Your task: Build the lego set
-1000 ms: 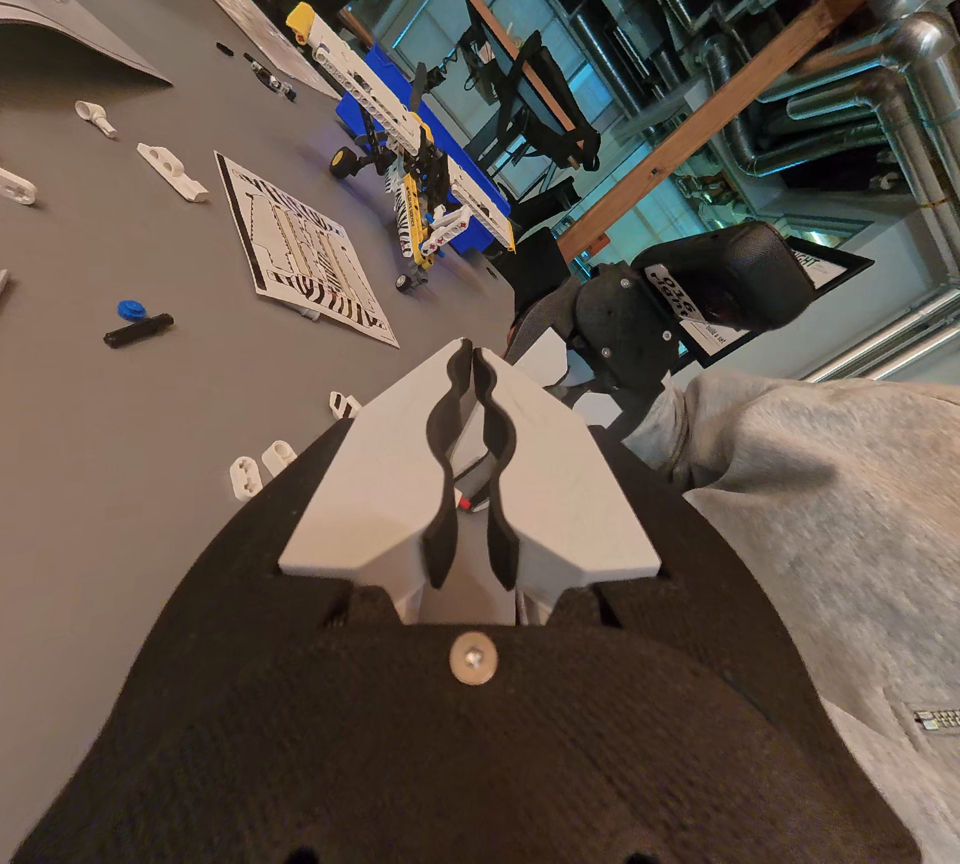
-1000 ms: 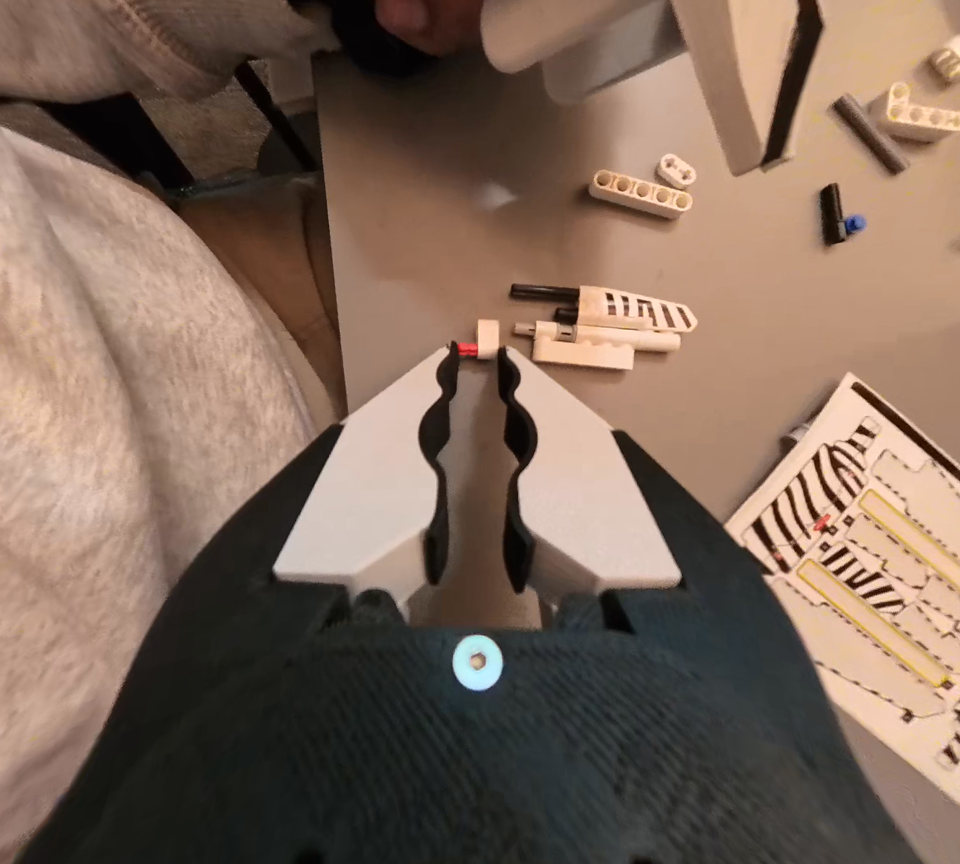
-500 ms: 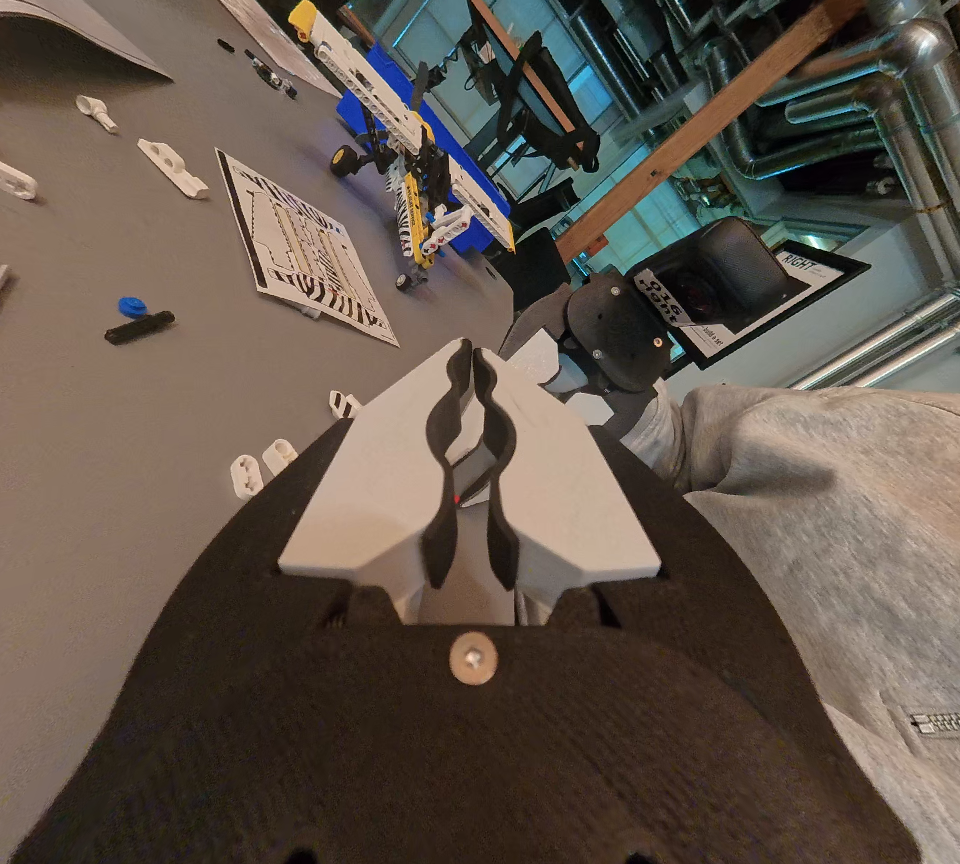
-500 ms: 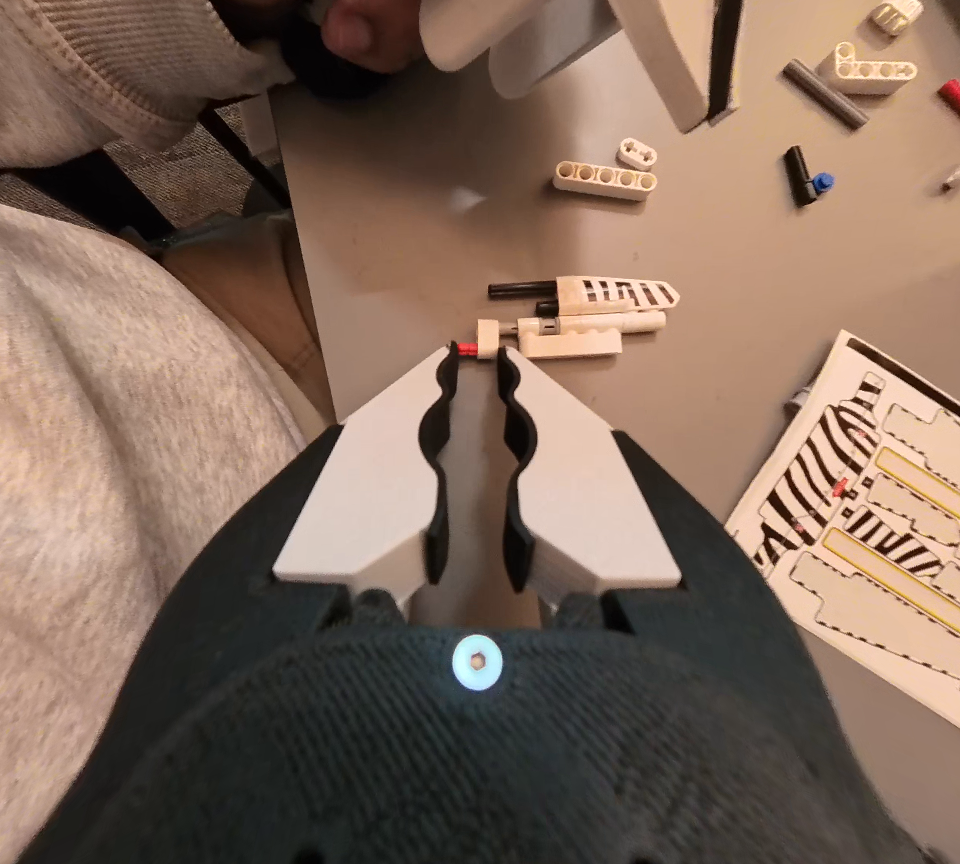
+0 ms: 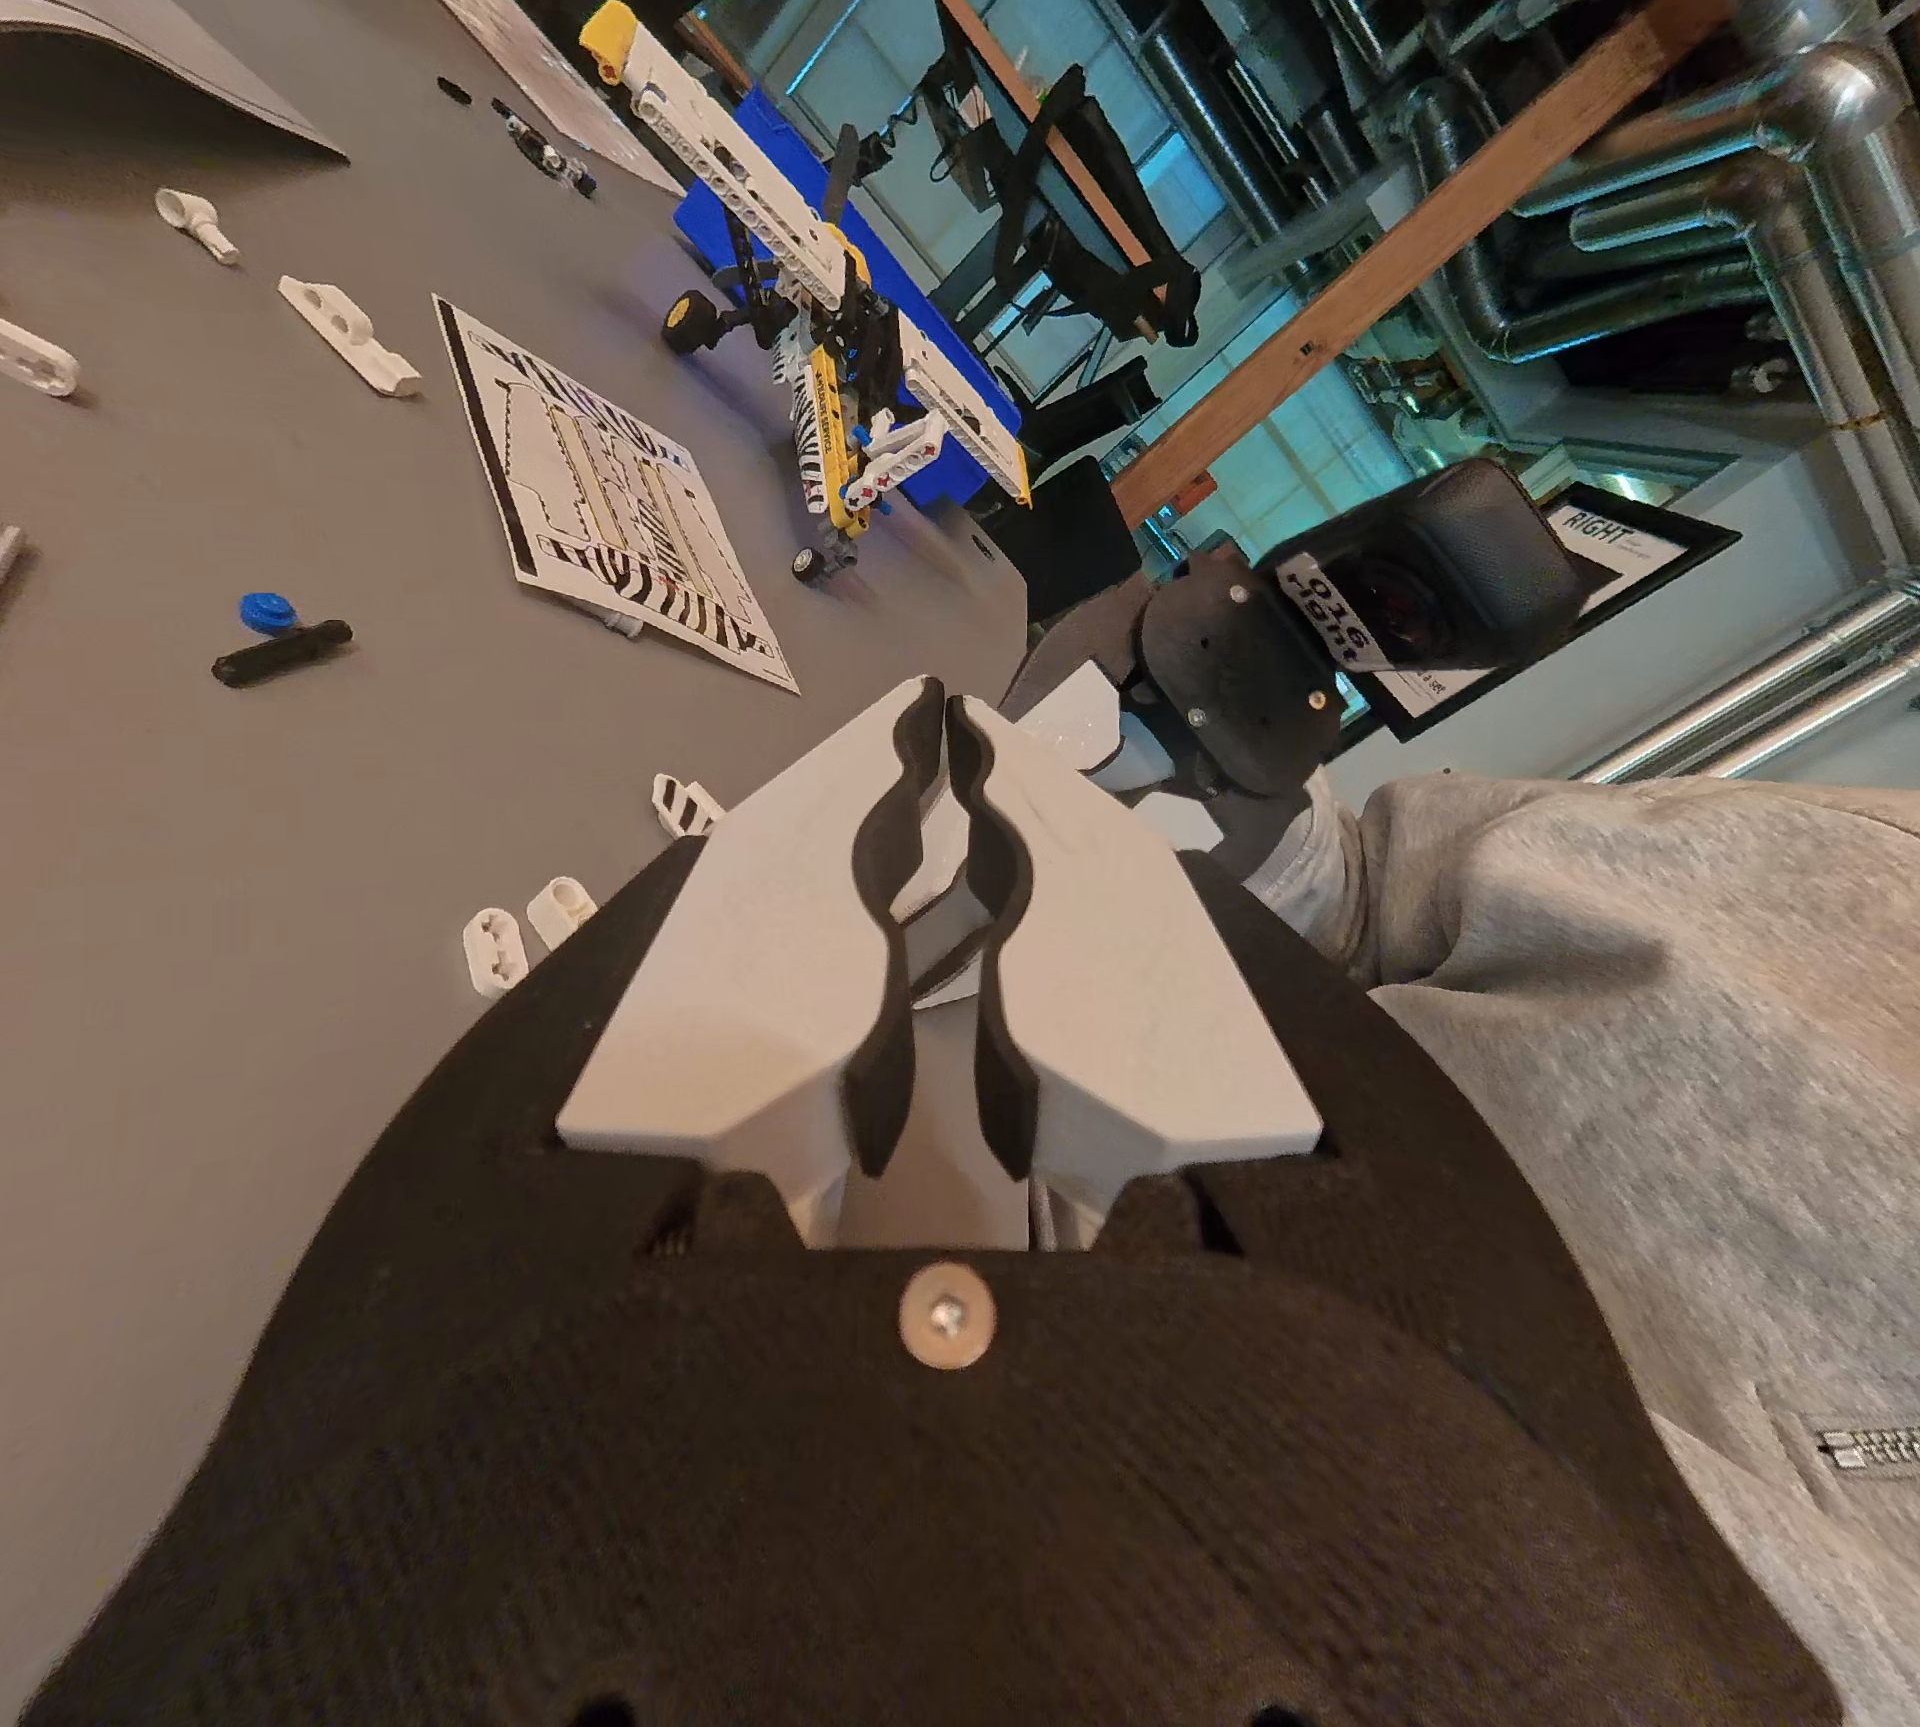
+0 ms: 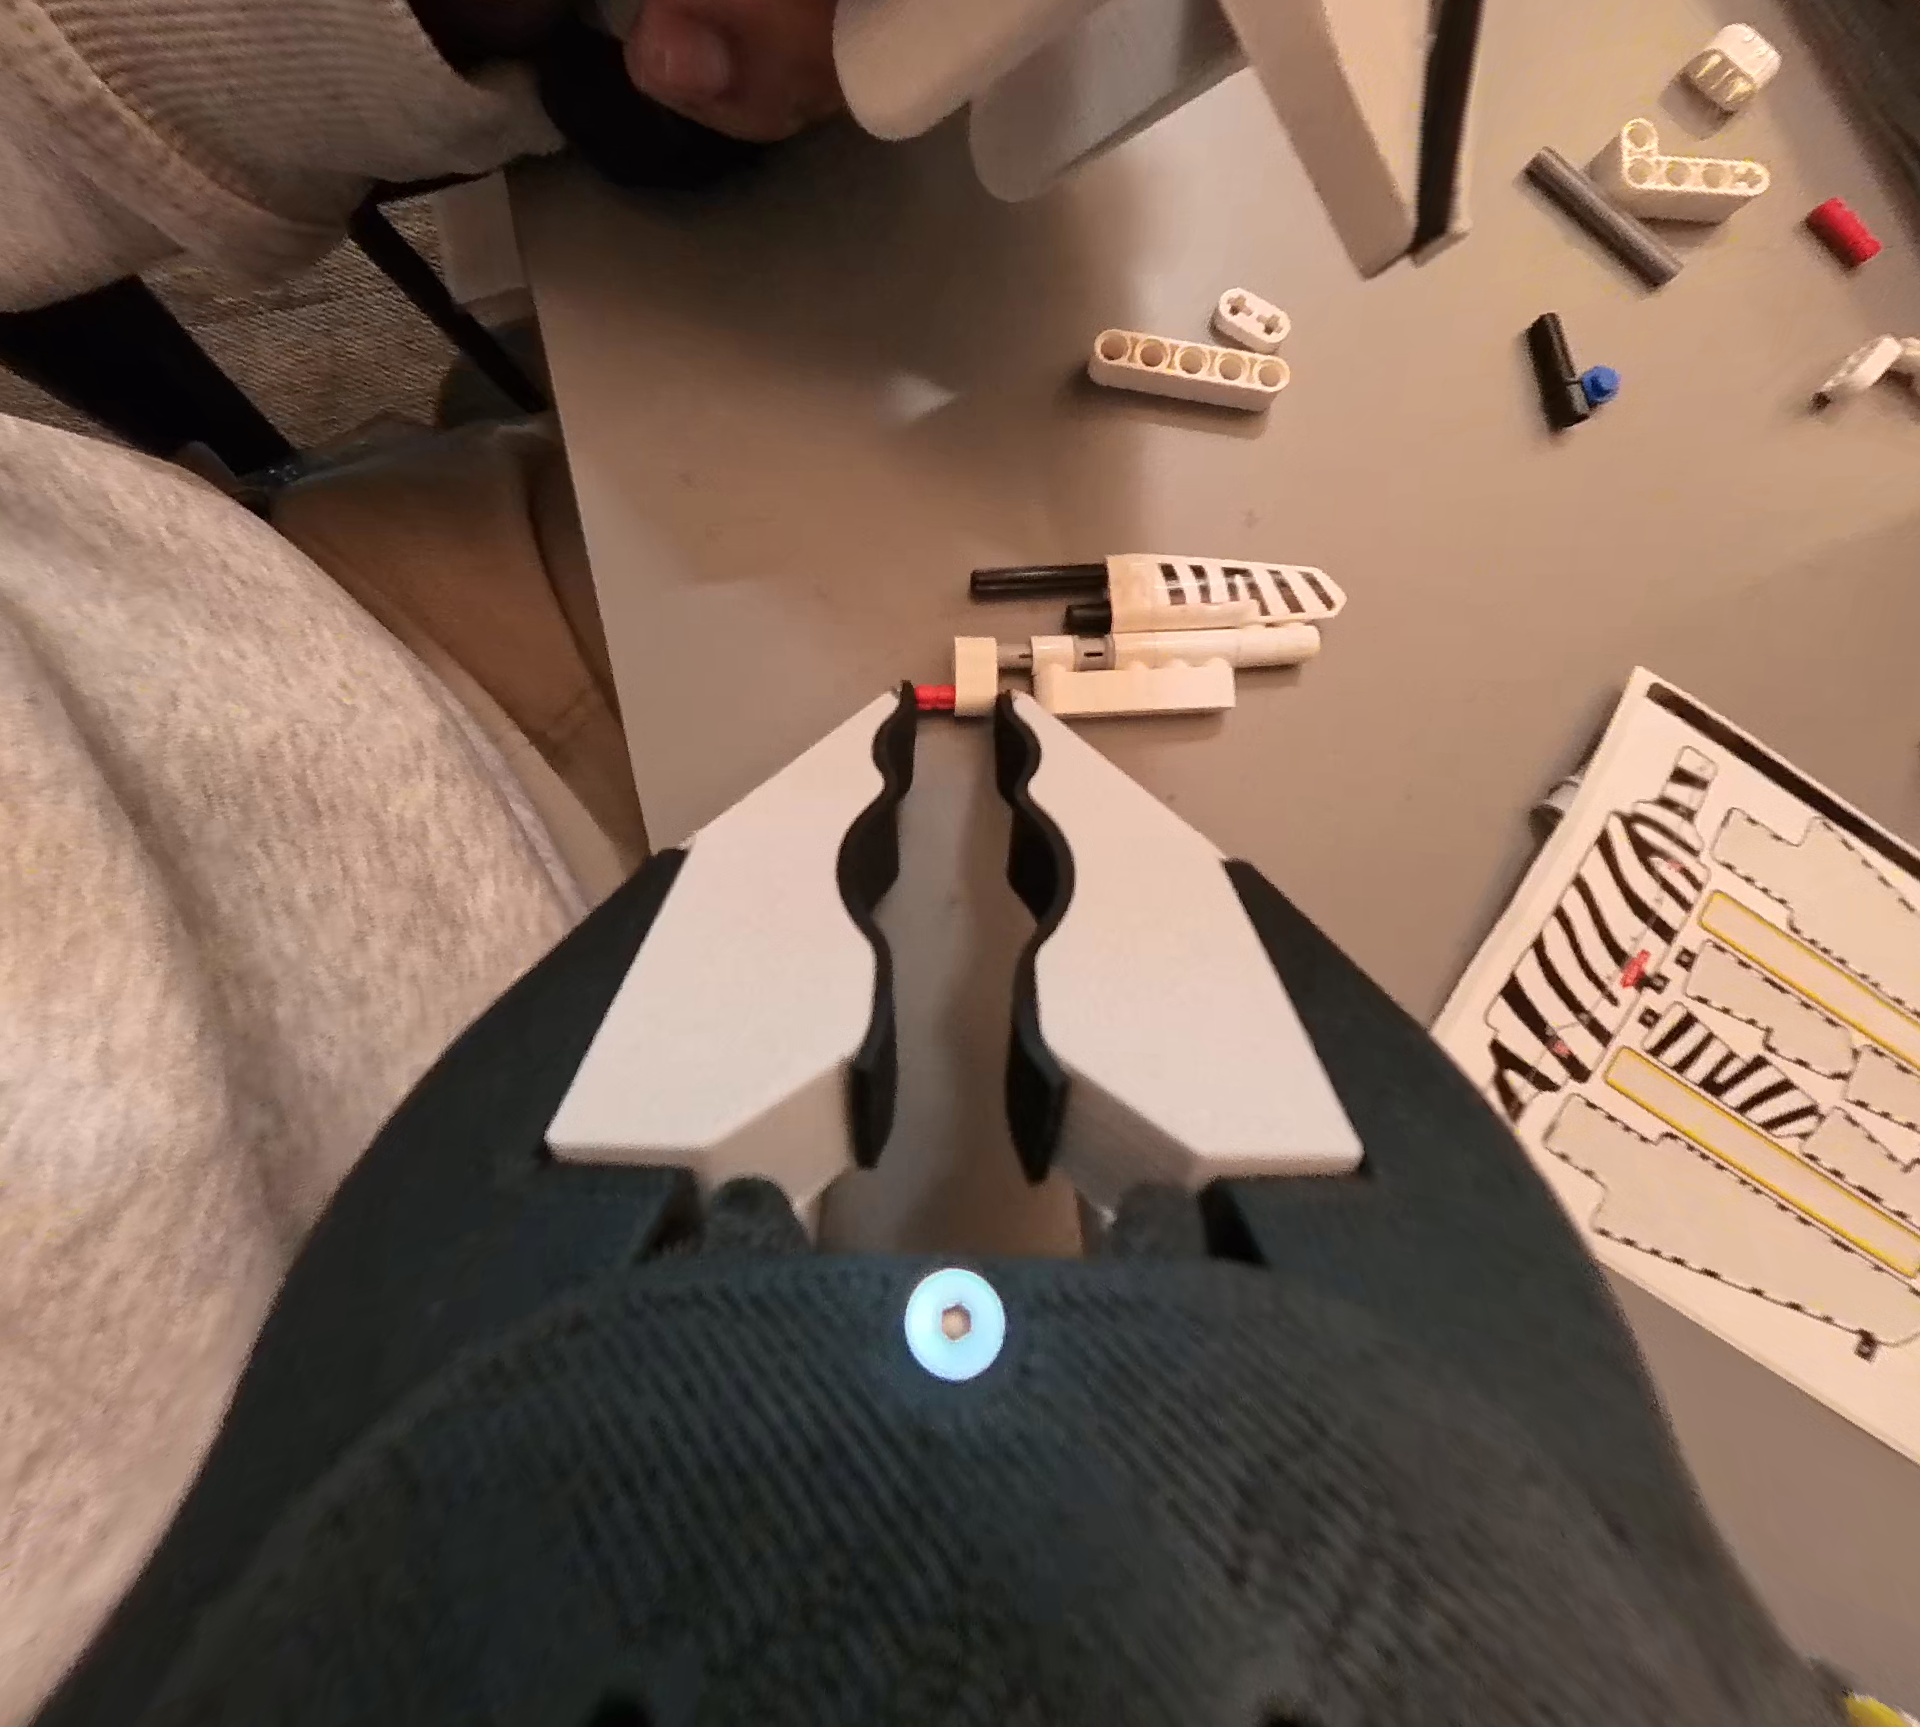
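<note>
Two handheld grippers work over a grey counter (image 6: 790,451) strewn with lego parts.

The right gripper (image 6: 951,709) has its jaws narrowly parted around a small red pin (image 6: 932,695) joined to a white bush on a white sub-assembly (image 6: 1132,661) lying at the counter's near edge; whether they pinch it cannot be told. The left gripper (image 5: 943,703) has its jaws nearly closed at the tips, with nothing visibly held. A partly built yellow-and-white lego model (image 5: 821,347) stands beside a blue bin (image 5: 940,441), whose contents are hidden. A zebra-striped sticker sheet (image 5: 613,498) lies flat near loose white beams.
</note>
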Tool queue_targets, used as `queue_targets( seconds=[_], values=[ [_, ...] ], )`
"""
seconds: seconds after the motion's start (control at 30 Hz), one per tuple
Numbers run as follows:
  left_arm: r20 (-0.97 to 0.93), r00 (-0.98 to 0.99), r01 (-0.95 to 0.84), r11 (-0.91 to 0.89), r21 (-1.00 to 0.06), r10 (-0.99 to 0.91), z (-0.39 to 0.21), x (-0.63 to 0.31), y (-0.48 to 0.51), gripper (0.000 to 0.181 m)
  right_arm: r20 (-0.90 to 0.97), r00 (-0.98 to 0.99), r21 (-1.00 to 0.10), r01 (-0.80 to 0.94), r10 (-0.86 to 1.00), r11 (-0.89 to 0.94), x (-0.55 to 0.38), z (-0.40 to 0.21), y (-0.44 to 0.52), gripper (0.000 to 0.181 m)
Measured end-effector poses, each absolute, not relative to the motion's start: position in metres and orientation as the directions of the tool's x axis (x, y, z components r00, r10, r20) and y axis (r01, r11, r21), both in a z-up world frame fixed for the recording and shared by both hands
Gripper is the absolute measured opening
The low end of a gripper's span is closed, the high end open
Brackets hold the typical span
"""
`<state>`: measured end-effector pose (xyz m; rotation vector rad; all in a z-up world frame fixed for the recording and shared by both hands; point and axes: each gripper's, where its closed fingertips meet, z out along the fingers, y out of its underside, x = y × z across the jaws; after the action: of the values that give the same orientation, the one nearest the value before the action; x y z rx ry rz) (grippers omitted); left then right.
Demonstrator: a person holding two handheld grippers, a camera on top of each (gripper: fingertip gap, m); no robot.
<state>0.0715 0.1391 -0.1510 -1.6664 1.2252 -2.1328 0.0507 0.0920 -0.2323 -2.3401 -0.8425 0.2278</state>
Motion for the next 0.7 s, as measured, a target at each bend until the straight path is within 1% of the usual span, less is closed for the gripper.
queue_targets(
  seconds=[0.13,0.33,0.5,0.7],
  values=[
    [0.730,-0.361,-0.338,-0.648,-0.682,-0.581,-0.1511,0.0716,0.1389,0.000,0.117,0.777,-0.606,0.549,0.618,-0.576,0.0531,-0.2328,0.0936,0.014],
    [0.730,-0.361,-0.338,-0.648,-0.682,-0.580,-0.1510,0.0715,0.1389,0.000,0.164,0.770,-0.597,0.575,0.616,-0.559,0.0537,-0.2332,0.0942,0.015],
    [0.731,-0.361,-0.338,-0.649,-0.682,-0.579,-0.1509,0.0716,0.1389,0.000,0.158,0.768,-0.592,0.577,0.620,-0.563,0.0530,-0.2324,0.0905,0.024],
    [0.731,-0.361,-0.338,-0.649,-0.682,-0.579,-0.1511,0.0717,0.1389,0.000,0.155,0.784,-0.628,0.548,0.602,-0.552,0.0534,-0.2239,0.0936,0.026]
  ],
)
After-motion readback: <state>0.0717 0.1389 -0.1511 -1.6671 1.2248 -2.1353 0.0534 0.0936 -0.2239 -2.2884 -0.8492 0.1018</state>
